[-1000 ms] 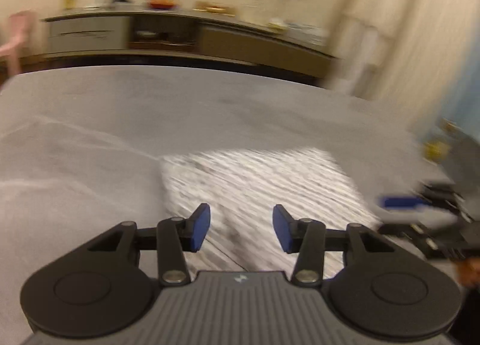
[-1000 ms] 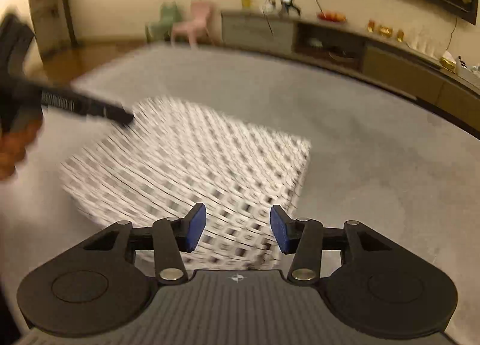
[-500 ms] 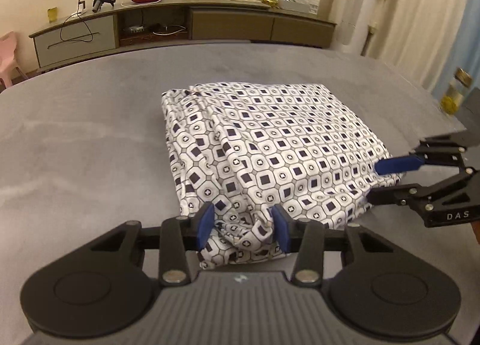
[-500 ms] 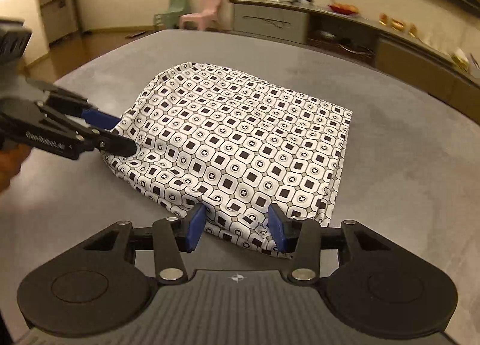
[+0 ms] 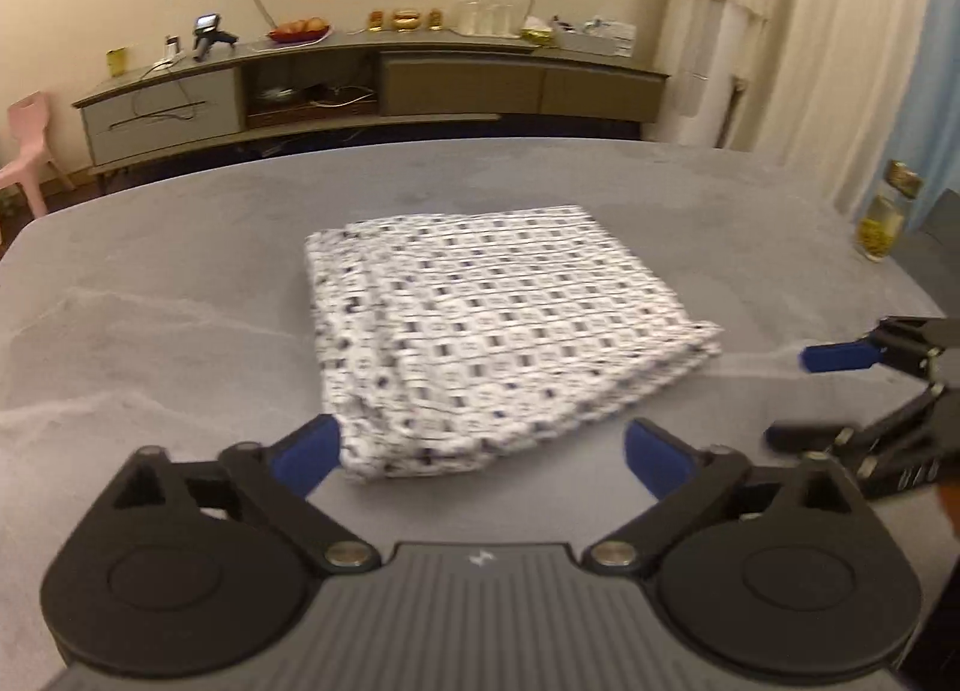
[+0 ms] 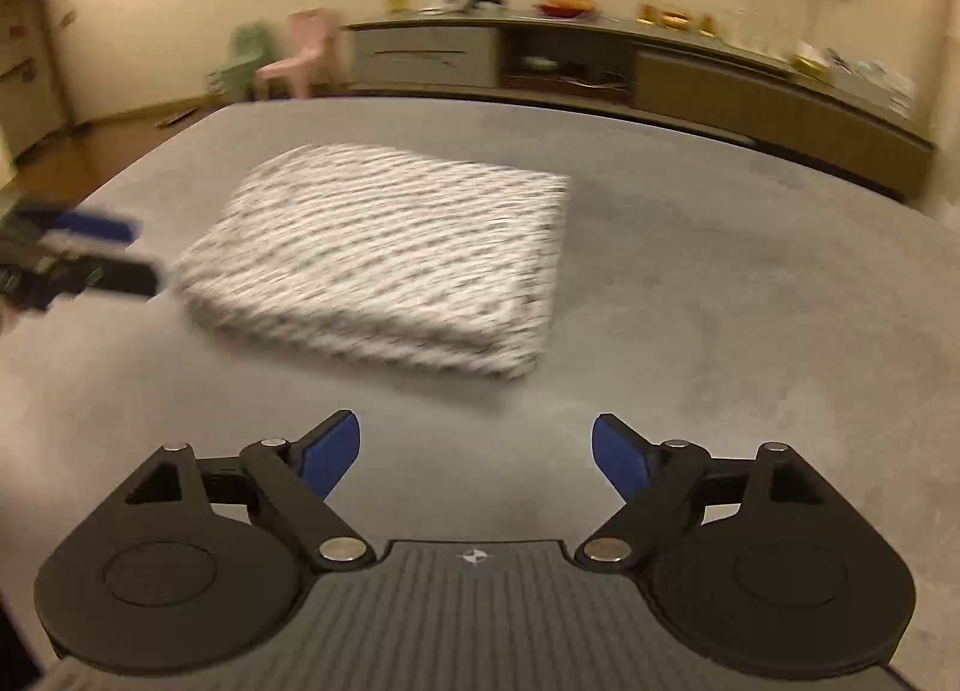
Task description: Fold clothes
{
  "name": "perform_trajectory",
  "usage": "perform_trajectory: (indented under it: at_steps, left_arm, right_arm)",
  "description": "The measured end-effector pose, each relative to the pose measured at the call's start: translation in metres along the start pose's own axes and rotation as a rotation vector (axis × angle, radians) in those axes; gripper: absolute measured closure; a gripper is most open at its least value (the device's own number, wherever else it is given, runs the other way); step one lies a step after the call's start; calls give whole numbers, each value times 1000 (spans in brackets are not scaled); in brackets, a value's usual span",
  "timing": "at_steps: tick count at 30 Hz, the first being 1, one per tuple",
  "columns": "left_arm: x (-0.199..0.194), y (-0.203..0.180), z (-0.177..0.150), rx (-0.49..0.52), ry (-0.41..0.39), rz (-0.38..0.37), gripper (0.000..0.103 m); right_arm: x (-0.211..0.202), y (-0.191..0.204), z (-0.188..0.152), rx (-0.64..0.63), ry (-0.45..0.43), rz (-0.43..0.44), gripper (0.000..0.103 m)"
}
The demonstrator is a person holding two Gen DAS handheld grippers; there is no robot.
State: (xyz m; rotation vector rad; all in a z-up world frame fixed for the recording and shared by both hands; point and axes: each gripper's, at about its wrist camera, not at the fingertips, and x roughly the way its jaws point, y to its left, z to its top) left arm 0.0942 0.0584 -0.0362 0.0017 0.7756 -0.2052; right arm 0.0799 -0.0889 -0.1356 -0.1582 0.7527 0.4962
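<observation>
Now both tools, left tool (image 5: 480,454) and right tool (image 6: 475,451), have just sprung apart, releasing the folded cloth (image 5: 480,331) on the counter (image 5: 150,301), so this fold looks finished.

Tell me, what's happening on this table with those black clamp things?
A person is folding clothes with a handheld two-finger gripper in each hand. A patterned garment lies folded into a neat rectangle on the grey table. The left gripper and the right gripper have both just been opening and now stand wide open with nothing between their blue pads. Both sit just short of the garment's near edge, apparently having let it go.
</observation>
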Motion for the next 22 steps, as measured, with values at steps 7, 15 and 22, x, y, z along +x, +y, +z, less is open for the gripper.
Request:
perform_trajectory:
  at_steps: [7,15,22]
  left_arm:
    - [-7,-21,-10,-73,-31,16,0]
    - [-10,-51,-29,-72,-14,49,0]
    - [-10,-58,-35,-59,0,58,0]
  right_arm:
    - [-8,20,4,16,12,-17,12]
    - [-11,23,-9,13,23,-51,12]
    - [-15,16,-12,32,20,-74,12]
